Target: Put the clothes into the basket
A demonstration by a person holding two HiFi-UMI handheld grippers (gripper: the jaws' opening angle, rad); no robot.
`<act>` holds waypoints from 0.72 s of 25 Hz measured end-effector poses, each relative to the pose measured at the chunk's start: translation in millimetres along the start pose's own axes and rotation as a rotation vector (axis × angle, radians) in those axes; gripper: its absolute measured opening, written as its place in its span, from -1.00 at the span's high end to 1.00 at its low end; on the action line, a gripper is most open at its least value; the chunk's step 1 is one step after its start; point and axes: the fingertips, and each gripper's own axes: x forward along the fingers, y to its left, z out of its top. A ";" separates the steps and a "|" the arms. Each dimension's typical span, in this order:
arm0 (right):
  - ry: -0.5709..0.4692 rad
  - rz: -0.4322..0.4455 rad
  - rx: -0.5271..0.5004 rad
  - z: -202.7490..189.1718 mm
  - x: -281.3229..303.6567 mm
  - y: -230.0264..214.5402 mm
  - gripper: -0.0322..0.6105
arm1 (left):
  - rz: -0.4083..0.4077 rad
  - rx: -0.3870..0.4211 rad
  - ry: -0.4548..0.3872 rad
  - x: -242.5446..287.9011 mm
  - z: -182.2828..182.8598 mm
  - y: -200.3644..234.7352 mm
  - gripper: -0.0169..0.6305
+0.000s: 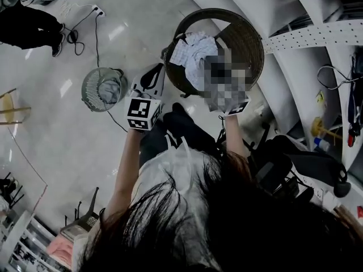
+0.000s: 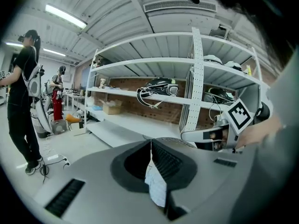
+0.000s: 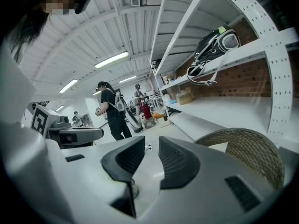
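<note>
A white patterned garment [image 1: 191,50] lies spread over the near side of the wicker basket [image 1: 249,35], part of it draped across the rim. The left hand-held gripper [image 2: 150,143] is clamped on a fold of the cloth, so this piece looks all but delivered, with only the release left. The right hand-held gripper [image 3: 152,142], just beside the basket, has its jaws slightly apart with nothing between them. Blurring in the head view hides that gripper's front and part of the basket's inside, so how much cloth lies within cannot be told. Well apart from the basket, a smaller round container [image 1: 104,88] on the floor holds something grey, too small to identify. Whether more clothes wait is not shown.
</note>
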 end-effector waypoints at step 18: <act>0.400 -0.087 0.072 -161.9 49.2 -148.3 0.08 | -0.120 0.049 0.159 124.7 -71.1 -39.2 0.89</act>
